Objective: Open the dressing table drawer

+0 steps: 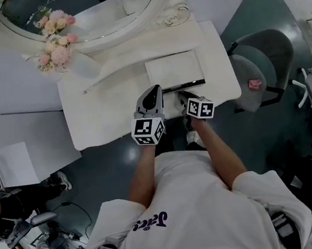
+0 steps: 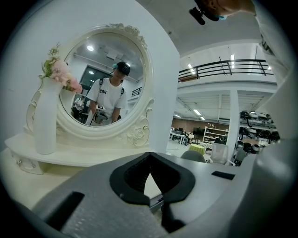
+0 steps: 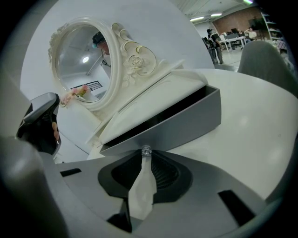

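Observation:
The white dressing table carries a small drawer with a grey front under the mirror shelf; a dark gap shows along its top edge. In the head view the drawer lies just beyond both grippers. My right gripper is shut on the drawer's clear glass knob, which sits right at the jaw tips. In the head view my right gripper points at the drawer front. My left gripper hovers beside it over the tabletop. In the left gripper view my left gripper has its jaw tips together and nothing between them.
An oval mirror in a carved white frame stands at the back. A white vase of pink flowers stands at the table's left. A grey chair with a pink thing on its seat is to the right.

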